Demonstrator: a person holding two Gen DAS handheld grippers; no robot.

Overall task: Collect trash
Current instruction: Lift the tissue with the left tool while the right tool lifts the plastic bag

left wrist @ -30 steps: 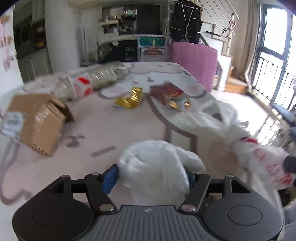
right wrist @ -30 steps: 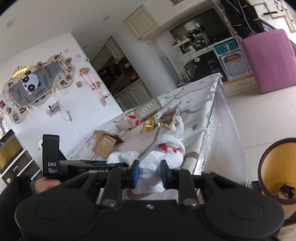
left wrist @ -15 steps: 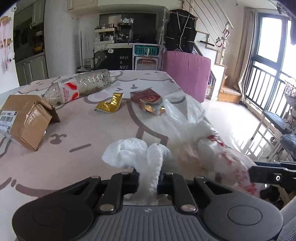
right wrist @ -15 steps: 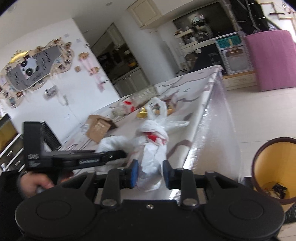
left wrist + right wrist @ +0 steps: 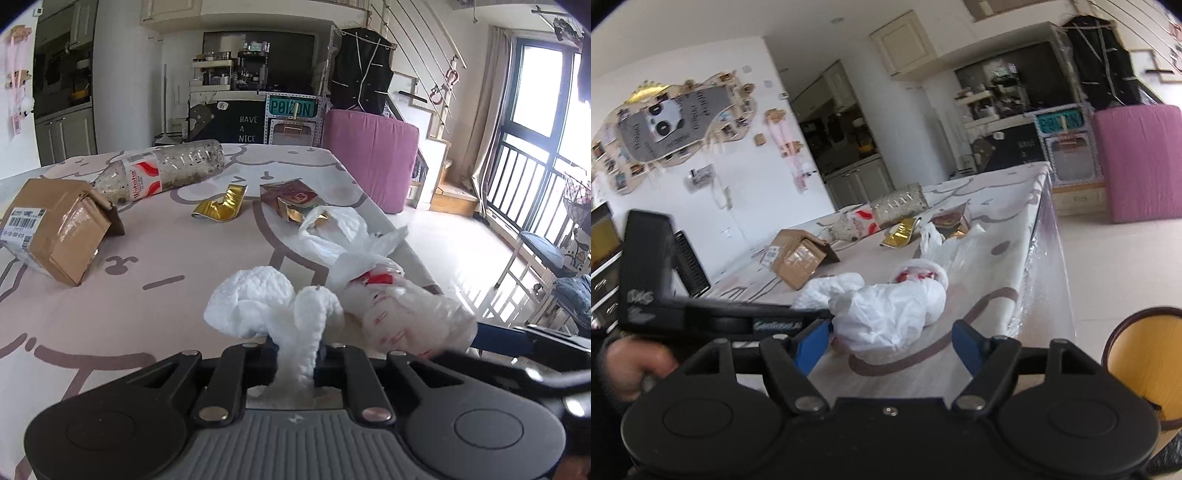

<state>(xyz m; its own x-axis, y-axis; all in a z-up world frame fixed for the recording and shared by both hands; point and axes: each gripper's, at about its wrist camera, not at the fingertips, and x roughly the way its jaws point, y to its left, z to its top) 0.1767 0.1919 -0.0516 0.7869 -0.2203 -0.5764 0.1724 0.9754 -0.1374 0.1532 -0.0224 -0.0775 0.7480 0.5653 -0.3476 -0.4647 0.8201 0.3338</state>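
My left gripper (image 5: 297,360) is shut on a crumpled white paper towel (image 5: 269,306) just above the table. A white plastic bag (image 5: 399,314) with red print lies beside it on the right, near the table edge. My right gripper (image 5: 892,345) is open, its blue pads on either side of the near end of that bag (image 5: 886,314), with a gap on the right side. The paper towel (image 5: 831,286) and the left gripper's body (image 5: 713,314) show to the left in the right wrist view.
On the table (image 5: 129,314) lie a cardboard box (image 5: 59,229), a plastic bottle (image 5: 166,171), a gold wrapper (image 5: 221,205) and a red-gold wrapper (image 5: 291,195). A round bin (image 5: 1145,365) with a yellow inside stands on the floor right of the table. A pink chair (image 5: 369,155) stands beyond.
My right gripper opened and let go of the plastic bag, which now lies on the table. My left gripper closed on the paper towel a second ago and still holds it.
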